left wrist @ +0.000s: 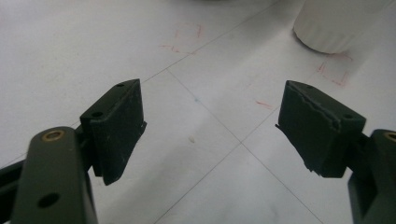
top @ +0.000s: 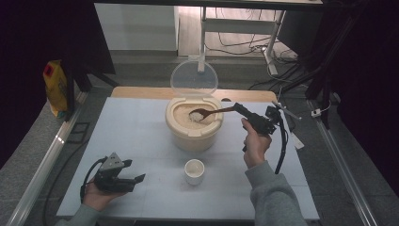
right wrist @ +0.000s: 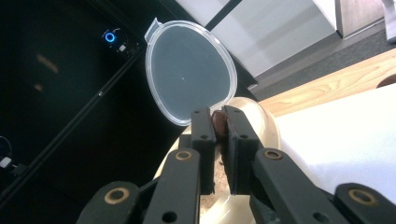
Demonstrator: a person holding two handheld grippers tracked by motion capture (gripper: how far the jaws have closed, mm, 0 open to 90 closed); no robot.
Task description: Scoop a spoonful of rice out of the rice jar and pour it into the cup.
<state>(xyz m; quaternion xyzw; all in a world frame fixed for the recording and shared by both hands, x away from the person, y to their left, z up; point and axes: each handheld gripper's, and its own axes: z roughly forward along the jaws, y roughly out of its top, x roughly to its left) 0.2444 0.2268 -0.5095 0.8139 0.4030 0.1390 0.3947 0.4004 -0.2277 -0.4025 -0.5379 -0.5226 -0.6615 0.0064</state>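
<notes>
Dim room, dark surround; white desk (top: pixel 141 141) w/ wooden strip at far edge.

High view: beige rice container (top: pixel 194 123) at desk centre-far, clear lid (top: pixel 194 77) hinged up behind it, rice inside. Wooden spoon (top: pixel 207 112), bowl in the rice, handle running right into right tongs (top: pixel 241 108), clenched on it. Small white cup (top: pixel 194 171) near side of container, apart from it; looks empty. Left tongs (top: pixel 136 179) at near left, low over desk, released, holding nothing. Yellow bag (top: pixel 56 87) on floor, far left.

Left gripper view: jaws wide apart over bare desk w/ faint red marks; cup base (left wrist: pixel 336 25) at top right, well clear.

Right gripper view: jaws pinched on dark spoon handle (right wrist: pixel 218 122); lid (right wrist: pixel 189 70) and container rim (right wrist: pixel 261 116) beyond.

Progress (est.): lid open, spoon gripped and in rice. Left: lift a scoop, carry to cup, tip in. Early stage.
</notes>
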